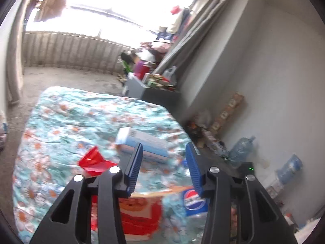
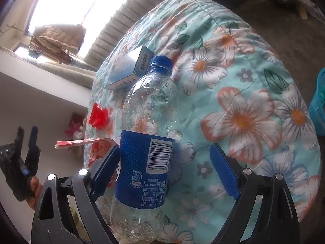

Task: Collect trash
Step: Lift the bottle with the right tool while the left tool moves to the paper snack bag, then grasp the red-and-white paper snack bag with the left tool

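Observation:
An empty clear Pepsi bottle (image 2: 146,109) with a blue cap and blue label lies on the floral quilt (image 2: 243,81). My right gripper (image 2: 165,147) stands open around its label; the left pad is at the bottle and the right pad is well clear. My left gripper (image 1: 164,145) hovers open above the quilt (image 1: 71,118) with nothing between its fingers. It also shows at the left of the right wrist view as the left gripper (image 2: 27,140), held in a hand. Under it lie a red-orange snack bag (image 1: 140,211) and the bottle's label (image 1: 193,201). A blue-white box (image 1: 146,142) and a crumpled red wrapper (image 1: 93,161) lie beyond.
The box (image 2: 126,67), the red wrapper (image 2: 99,116) and the snack bag (image 2: 99,150) lie left of the bottle. A blue basket (image 2: 319,105) stands off the quilt's right side. A grey cabinet (image 1: 154,89) with clutter and water jugs (image 1: 241,150) line the wall.

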`<state>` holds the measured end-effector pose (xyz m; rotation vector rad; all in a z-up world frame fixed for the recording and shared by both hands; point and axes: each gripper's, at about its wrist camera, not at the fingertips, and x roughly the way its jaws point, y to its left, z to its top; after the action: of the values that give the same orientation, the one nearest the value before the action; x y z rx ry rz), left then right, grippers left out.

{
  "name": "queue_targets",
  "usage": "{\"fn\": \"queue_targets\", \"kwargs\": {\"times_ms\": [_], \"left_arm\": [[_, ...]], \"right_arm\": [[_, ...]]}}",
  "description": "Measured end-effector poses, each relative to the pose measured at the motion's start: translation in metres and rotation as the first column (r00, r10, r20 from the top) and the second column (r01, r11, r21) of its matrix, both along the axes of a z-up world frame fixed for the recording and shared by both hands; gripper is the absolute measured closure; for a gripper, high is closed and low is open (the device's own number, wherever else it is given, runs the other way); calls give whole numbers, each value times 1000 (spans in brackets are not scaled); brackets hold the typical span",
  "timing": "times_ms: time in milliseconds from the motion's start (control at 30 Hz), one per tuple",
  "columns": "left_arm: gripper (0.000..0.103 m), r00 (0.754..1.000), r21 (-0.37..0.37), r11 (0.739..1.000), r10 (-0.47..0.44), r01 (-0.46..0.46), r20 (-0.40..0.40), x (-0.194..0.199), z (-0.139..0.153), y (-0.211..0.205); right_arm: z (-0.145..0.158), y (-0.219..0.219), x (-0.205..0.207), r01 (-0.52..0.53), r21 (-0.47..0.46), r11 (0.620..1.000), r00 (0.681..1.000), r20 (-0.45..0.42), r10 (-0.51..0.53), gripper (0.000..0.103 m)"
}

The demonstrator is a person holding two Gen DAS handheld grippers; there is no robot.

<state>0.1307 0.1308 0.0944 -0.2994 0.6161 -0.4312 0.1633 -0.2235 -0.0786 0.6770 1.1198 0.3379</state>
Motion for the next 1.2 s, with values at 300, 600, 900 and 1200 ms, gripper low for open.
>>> {"fn": "queue_targets", "kwargs": {"times_ms": [300,600,900,1200], "left_arm": [[61,963,129,987,124,-95,-240,-1,-80,32],[36,916,43,994,113,-105,-385,-19,-129,27],[31,904,-35,993,90,-115,-419,-22,-151,21],[30,940,82,993,107,-84,-325,-36,-151,-5]], "right_arm": [[-5,-1,5,-13,23,1000,1000,3,13,17],[-7,-3,5,-17,36,999,1000,8,16,17],[-7,-2,3,-21,38,999,1000,8,21,17],[-7,-1,2,-23,37,999,1000,9,23,17]]}}
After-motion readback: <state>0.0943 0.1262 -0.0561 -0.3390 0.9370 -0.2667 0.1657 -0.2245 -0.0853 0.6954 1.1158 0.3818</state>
